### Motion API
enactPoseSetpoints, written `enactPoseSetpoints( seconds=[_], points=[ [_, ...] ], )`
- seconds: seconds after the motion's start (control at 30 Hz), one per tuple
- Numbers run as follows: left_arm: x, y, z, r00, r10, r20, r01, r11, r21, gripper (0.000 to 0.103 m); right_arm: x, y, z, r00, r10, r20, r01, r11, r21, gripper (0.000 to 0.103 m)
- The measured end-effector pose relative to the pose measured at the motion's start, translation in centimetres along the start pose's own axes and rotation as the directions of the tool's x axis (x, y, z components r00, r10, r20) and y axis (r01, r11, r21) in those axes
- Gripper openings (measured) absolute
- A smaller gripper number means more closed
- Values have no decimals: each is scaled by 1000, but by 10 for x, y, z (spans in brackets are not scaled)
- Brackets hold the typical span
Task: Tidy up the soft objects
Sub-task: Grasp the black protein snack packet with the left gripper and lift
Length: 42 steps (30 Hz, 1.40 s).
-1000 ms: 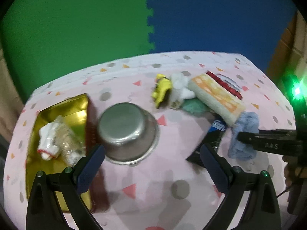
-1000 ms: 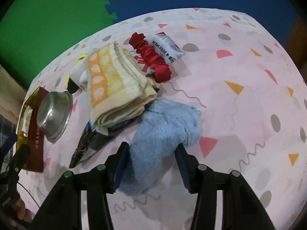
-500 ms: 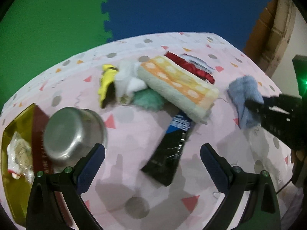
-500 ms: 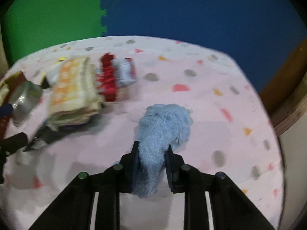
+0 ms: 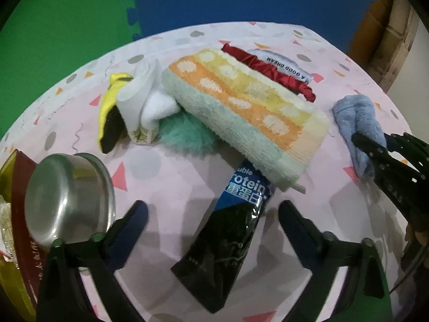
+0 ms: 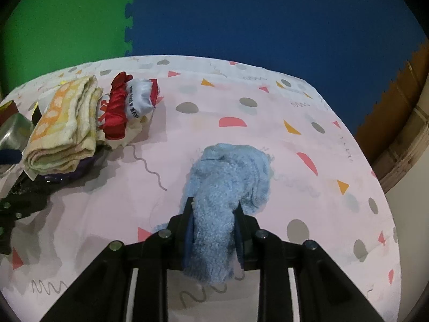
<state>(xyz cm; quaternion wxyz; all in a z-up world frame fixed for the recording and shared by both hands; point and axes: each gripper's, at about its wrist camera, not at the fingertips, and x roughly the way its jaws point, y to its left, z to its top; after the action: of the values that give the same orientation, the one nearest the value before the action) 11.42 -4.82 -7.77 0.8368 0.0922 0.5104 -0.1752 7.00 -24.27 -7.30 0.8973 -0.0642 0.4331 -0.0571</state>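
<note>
A heap of soft things lies on the pink patterned table [image 6: 268, 102]: a folded orange-and-yellow towel [image 5: 241, 107] [image 6: 64, 128], a red satin piece [image 5: 270, 72] [image 6: 115, 112], a white sock [image 5: 144, 102], a yellow-and-black glove [image 5: 110, 112] and a teal fluffy ball [image 5: 185, 134]. My right gripper [image 6: 214, 204] grips a light blue fluffy cloth [image 6: 230, 169] [image 5: 356, 118] to the right of the heap; its jaws are opening slightly, pads still on the cloth. My left gripper [image 5: 211, 209] hangs over a black-and-blue protein packet [image 5: 228, 241]. Its jaws are closing, apart from the packet between them.
An upturned steel bowl [image 5: 69, 198] sits beside my left finger [image 5: 134, 220]. A gold tray with a dark red rim [image 5: 21, 214] lies at the far left. The packet's top is tucked under the towel. Green and blue foam mats lie beyond the table's far edge.
My right gripper shut on the blue cloth and carried it right, away from the heap. My left gripper swung right from the bowl to the packet and sank; its jaws have narrowed.
</note>
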Motion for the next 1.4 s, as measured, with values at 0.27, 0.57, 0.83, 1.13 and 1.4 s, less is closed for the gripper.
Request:
enactPoseSetpoints(
  seconds=[0.27, 0.57, 0.83, 1.13, 1.4],
  points=[
    [-7, -22, -3, 999, -38, -27, 40, 995, 92, 38, 0, 0, -2, 1000, 4, 13, -4, 1000, 7, 27],
    [-40, -24, -18, 997, -65, -41, 68, 994, 80, 36, 0, 2, -2, 1000, -10, 14, 10, 1000, -6, 27],
    [-88, -26, -33, 998, -68, 20, 64, 988, 143, 35, 0, 6, -1, 999, -31, 12, 32, 999, -28, 27],
    [-124, -8, -32, 994, -15, 110, 4, 995, 98, 35, 0, 7, -1, 999, -35, 11, 36, 999, -29, 27],
    [-135, 16, -28, 987, 71, 144, -72, 997, 2, 35, 0, 5, -2, 1000, -26, 17, 27, 999, -20, 27]
  ],
)
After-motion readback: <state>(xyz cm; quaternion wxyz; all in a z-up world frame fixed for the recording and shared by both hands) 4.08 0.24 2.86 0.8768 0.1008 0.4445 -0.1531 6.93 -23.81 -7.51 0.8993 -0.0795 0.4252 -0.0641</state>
